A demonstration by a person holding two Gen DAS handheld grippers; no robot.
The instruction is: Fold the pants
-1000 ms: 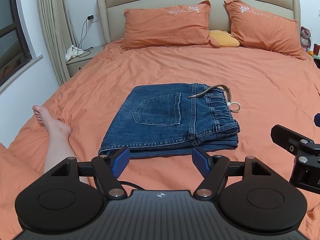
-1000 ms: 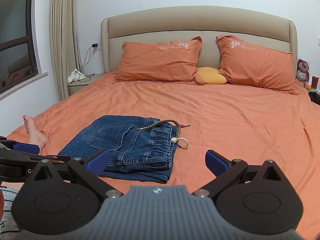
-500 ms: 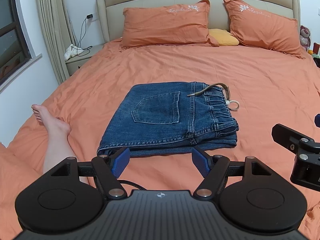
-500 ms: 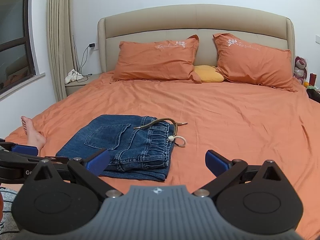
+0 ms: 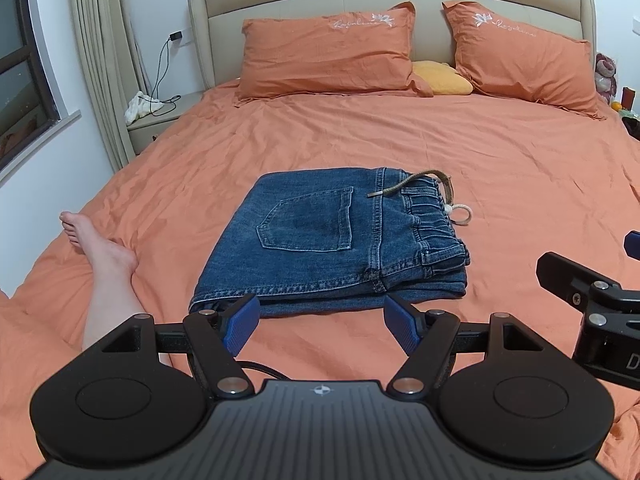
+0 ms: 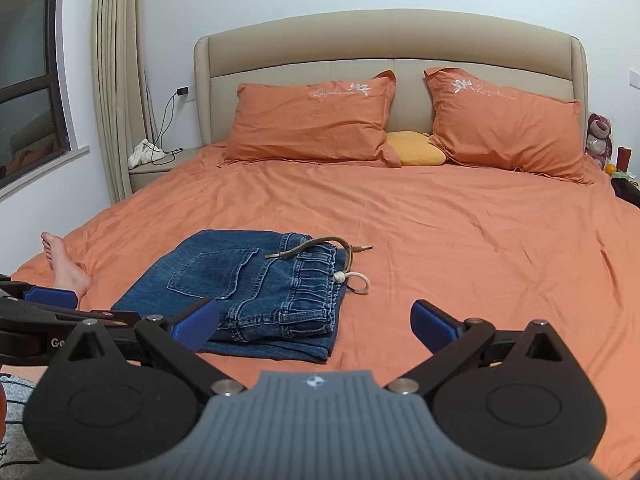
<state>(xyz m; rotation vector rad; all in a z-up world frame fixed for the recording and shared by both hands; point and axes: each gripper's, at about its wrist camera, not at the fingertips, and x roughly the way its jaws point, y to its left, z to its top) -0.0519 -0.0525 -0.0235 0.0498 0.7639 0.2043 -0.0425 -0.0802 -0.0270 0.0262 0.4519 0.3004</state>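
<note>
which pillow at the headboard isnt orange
The small yellow pillow, wedged low between the two big orange pillows; it alone is yellow, smaller and unembroidered.

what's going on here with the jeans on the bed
A person holding a gripper in each hand is folding pants. The jeans lie folded into a compact stack on the orange bed. The left gripper and right gripper are both open and empty, just short of the jeans, touching nothing.

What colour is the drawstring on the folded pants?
Olive-brown drawstring with a cream knotted loop; clearest in the right wrist view.
</note>
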